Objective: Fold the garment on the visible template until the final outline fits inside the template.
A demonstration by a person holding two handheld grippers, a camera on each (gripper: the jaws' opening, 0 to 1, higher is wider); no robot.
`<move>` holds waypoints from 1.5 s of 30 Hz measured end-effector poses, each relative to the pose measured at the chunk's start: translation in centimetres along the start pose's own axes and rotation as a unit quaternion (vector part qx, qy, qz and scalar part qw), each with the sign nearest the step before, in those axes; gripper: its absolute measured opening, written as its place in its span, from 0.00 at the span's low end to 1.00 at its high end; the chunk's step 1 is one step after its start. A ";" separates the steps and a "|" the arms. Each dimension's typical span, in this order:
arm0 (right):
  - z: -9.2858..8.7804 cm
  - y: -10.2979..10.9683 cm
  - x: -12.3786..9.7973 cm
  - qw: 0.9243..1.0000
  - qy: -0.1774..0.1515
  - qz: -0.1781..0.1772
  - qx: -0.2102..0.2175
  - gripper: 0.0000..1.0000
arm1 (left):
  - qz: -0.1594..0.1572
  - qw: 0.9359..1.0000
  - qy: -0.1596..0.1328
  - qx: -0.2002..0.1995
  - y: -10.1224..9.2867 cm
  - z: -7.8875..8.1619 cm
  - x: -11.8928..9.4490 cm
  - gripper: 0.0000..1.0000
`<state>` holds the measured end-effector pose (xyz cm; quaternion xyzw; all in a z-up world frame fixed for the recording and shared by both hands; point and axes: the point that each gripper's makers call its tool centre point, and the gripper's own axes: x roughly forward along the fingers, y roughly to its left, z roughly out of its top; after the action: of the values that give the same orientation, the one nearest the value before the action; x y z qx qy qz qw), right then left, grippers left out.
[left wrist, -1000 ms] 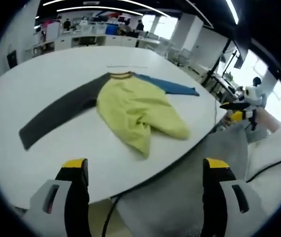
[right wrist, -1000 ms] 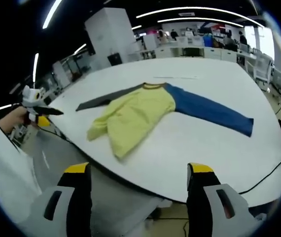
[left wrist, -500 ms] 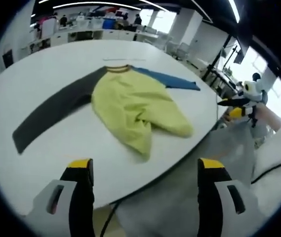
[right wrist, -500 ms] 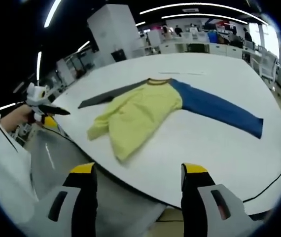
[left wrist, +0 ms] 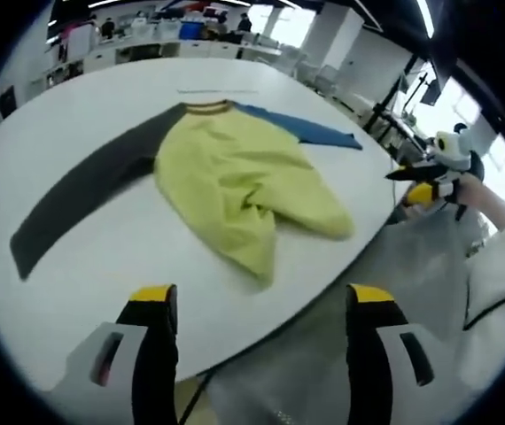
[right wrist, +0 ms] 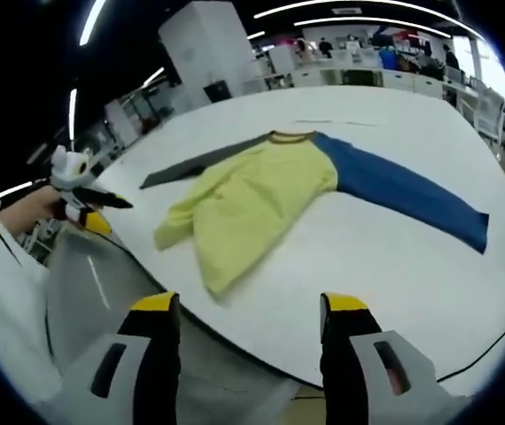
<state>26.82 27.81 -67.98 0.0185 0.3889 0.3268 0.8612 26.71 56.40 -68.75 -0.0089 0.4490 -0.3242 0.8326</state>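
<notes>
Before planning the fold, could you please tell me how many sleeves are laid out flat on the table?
2: the dark grey sleeve stretches one way from the yellow body, the blue sleeve the opposite way.

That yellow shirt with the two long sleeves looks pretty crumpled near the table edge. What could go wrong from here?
1. The yellow shirt's bunched hem lies close to the white table's near edge, so a tug could drag it off.
2. The body is rumpled; folding without smoothing may give a lumpy outline.
3. The grey sleeve and blue sleeve spread far apart, and both open grippers, left and right, hang off the table.
</notes>
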 end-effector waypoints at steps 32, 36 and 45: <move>-1.7 2.2 7.4 0.995 0.059 0.083 0.006 0.39 | -0.028 0.998 0.047 -0.016 0.6 -1.4 5.6 0.40; -2.0 2.5 8.0 0.994 0.066 0.088 0.002 0.36 | -0.029 0.998 0.052 -0.014 0.8 -1.5 6.3 0.37; -2.5 3.3 9.1 0.991 0.075 0.108 0.008 0.30 | -0.037 0.997 0.060 -0.015 0.8 -1.6 7.0 0.31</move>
<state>27.68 35.11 -74.80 0.0428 0.4510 0.4151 0.7889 28.60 53.64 -75.12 -0.0185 0.5026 -0.3476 0.7913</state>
